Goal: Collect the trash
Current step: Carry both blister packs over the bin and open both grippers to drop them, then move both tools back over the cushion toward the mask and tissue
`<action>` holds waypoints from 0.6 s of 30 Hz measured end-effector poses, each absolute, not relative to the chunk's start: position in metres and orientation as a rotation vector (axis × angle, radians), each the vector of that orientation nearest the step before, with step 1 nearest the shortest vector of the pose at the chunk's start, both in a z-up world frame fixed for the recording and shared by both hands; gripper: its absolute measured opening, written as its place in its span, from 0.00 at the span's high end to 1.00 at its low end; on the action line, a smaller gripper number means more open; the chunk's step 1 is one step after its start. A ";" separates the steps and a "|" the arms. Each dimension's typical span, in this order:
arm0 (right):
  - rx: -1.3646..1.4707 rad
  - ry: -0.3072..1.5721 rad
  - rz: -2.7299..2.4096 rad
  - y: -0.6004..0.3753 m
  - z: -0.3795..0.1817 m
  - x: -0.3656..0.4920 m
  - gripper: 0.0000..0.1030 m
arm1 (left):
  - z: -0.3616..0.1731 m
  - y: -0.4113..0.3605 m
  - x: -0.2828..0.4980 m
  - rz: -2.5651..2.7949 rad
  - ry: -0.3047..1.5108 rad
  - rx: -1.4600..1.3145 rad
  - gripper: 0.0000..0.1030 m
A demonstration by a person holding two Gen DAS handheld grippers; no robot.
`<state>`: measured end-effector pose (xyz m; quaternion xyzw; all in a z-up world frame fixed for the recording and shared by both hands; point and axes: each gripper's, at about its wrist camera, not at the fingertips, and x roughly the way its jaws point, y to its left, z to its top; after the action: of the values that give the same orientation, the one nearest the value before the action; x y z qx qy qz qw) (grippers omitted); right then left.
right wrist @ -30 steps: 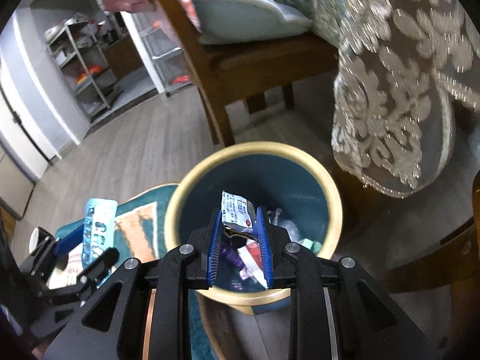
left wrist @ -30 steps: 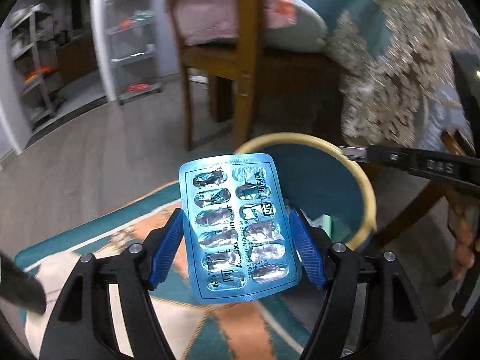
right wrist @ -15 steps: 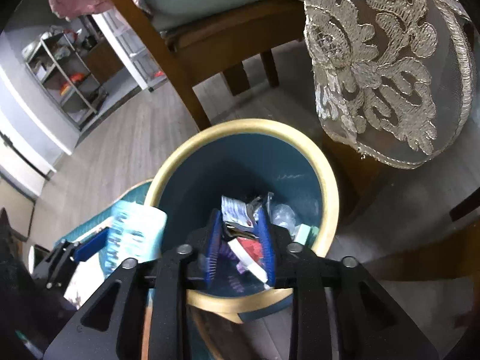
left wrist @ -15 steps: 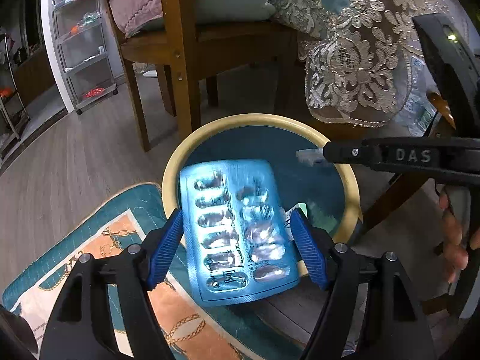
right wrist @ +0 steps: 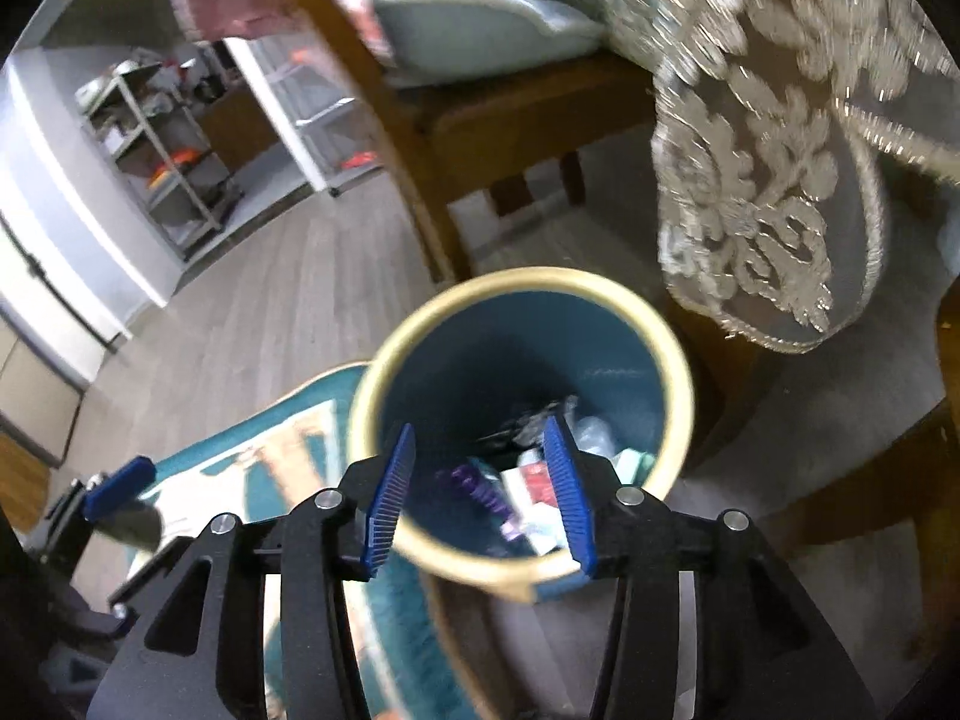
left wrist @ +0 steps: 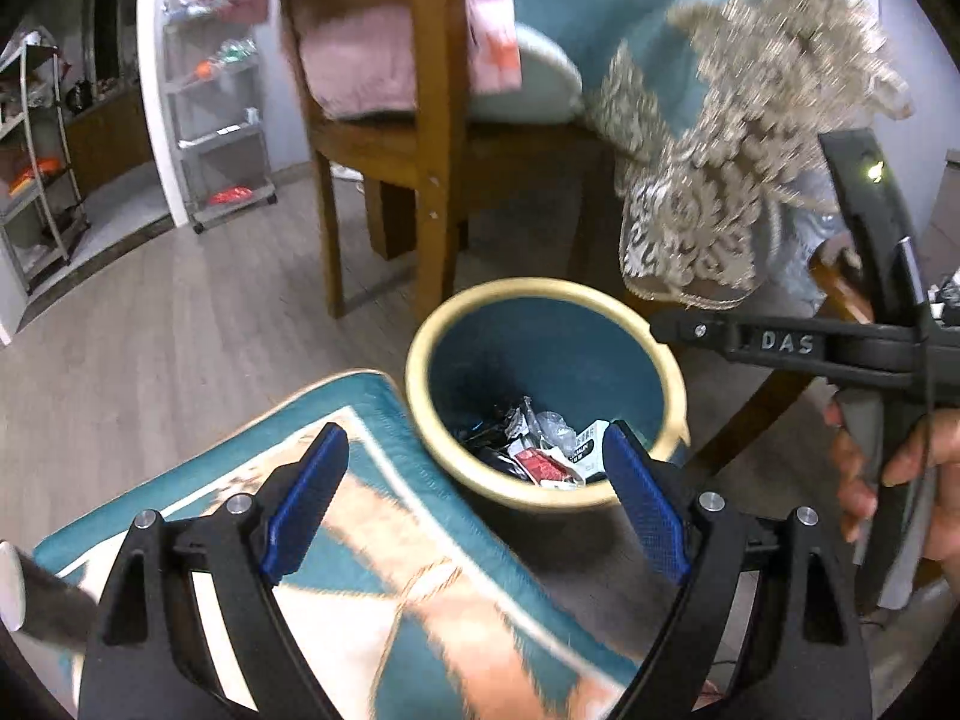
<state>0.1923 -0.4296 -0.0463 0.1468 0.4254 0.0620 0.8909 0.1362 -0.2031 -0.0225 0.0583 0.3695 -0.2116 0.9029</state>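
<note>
A round bin with a yellow rim (left wrist: 462, 312) (right wrist: 678, 360) and a teal inside stands on the floor, with several wrappers and packets (left wrist: 540, 450) (right wrist: 528, 480) heaped in its bottom. My left gripper (left wrist: 474, 492) hangs over the bin's near-left side; its jaws are opening wide and nothing is between them. My right gripper (right wrist: 480, 492) is above the bin's near edge, its jaws opening too, with nothing held. In the left wrist view the right gripper's black finger (left wrist: 780, 342) reaches in from the right, held by a hand (left wrist: 864, 480).
A teal and orange patterned rug (left wrist: 384, 588) (right wrist: 282, 450) lies left of the bin. A wooden chair (left wrist: 432, 168) stands behind it, and a lace-edged tablecloth (left wrist: 720, 180) (right wrist: 768, 180) hangs at the right. Shelving racks (left wrist: 222, 138) stand far left on the wood floor.
The blue blister pack is gone from my left gripper, whose jaws now stand wider. The small packet has left my right gripper, which opened. Both grippers rose slightly.
</note>
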 end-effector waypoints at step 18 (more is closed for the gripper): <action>0.103 0.983 0.454 -0.263 -0.045 0.073 0.46 | 0.008 -0.039 0.005 -0.175 0.817 0.023 0.16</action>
<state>0.0732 -0.2632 -0.0449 0.0491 0.4678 0.2159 0.8556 0.0046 -0.0394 0.0077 0.0110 0.3966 -0.0851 0.9140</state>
